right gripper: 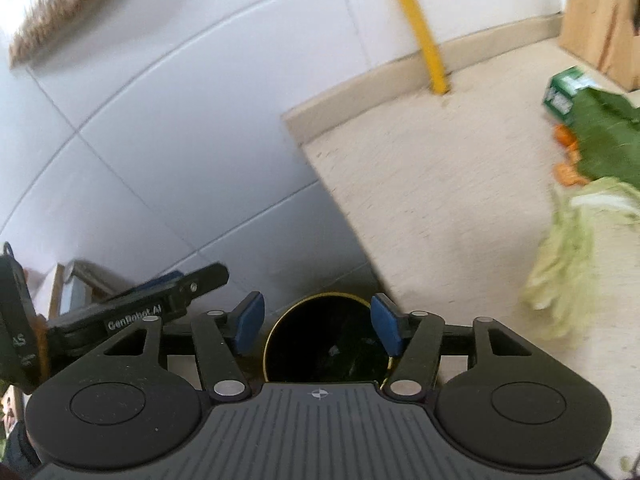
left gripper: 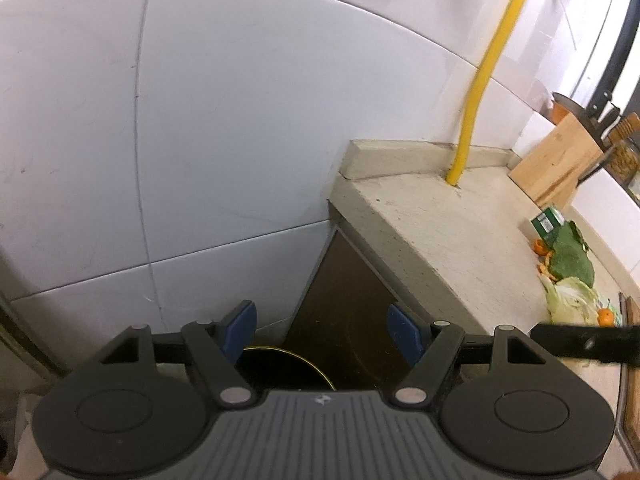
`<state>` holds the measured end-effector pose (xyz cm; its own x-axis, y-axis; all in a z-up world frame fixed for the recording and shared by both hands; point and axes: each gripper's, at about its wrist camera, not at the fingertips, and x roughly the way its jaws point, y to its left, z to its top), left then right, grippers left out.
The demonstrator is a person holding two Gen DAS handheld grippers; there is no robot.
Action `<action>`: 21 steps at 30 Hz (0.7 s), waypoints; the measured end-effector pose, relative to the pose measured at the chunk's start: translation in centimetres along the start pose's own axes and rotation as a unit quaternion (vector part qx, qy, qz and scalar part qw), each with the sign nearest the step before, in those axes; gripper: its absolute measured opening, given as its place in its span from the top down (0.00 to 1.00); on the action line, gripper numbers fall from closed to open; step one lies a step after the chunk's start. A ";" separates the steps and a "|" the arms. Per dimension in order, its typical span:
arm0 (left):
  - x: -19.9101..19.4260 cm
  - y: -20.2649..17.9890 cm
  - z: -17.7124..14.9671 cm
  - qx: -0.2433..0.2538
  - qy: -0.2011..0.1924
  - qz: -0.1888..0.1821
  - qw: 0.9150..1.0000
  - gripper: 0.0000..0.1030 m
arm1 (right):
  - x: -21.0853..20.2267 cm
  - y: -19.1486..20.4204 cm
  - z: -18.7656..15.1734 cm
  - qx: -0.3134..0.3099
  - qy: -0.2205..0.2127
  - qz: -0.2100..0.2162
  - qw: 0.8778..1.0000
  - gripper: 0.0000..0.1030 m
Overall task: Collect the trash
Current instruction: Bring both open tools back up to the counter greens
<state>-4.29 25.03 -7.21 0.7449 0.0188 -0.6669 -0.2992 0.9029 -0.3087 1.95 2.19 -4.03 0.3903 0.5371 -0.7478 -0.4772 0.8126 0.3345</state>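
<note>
both tools are held spread and empty above the dark bin (right gripper: 328, 340) at lower centre. scraps (right gripper: 576, 240) are seen at right on the tabletop (right gripper: 440, 184), nearer the right tool (right gripper: 318, 326) than the left tool (left gripper: 322, 334).

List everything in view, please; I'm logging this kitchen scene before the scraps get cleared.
trash bin: one, black with a gold rim, on the floor beside the counter's end.
counter: one, beige, against the tiled wall.
tiled wall: white, behind counter and bin.
pipe: one, yellow, running down the wall into the counter.
cutting board: one, wooden, leaning at the back of the counter.
carton: one, green, beside the leaves.
dark leaf: green, on the counter.
cabbage leaf: pale green, nearer the counter's front.
orange peels: several, beside the leaves.
left tool: open, empty.
right tool: open, empty, above the bin.
</note>
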 end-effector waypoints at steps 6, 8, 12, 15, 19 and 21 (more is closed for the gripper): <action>-0.1 -1.2 -0.6 0.029 0.001 -0.012 1.000 0.35 | -2.2 -2.4 -0.2 0.021 -0.024 -0.012 0.999 0.35; -0.4 -1.7 -0.9 0.046 -0.001 -0.018 0.999 0.35 | -2.8 -3.2 -0.4 0.027 -0.030 -0.019 0.999 0.35; -0.8 -3.0 -1.6 0.071 0.001 -0.039 0.997 0.35 | -4.4 -5.3 -0.8 0.031 -0.041 -0.042 0.998 0.34; -1.0 -4.2 -2.1 0.076 0.004 -0.061 0.995 0.35 | -5.7 -7.0 -1.3 0.046 -0.051 -0.051 0.996 0.34; -0.9 -6.7 -3.0 0.079 0.018 -0.095 0.992 0.35 | -7.6 -8.9 -1.9 0.060 -0.070 -0.071 0.993 0.33; -0.8 -8.3 -3.2 0.090 0.023 -0.110 0.990 0.35 | -8.4 -9.8 -2.1 0.063 -0.079 -0.086 0.991 0.32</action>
<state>-4.29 16.16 -6.27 0.7516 -0.2021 -0.6279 -0.0184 0.9451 -0.3262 1.71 -10.76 -2.20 0.5797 0.4095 -0.7045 -0.2951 0.9114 0.2870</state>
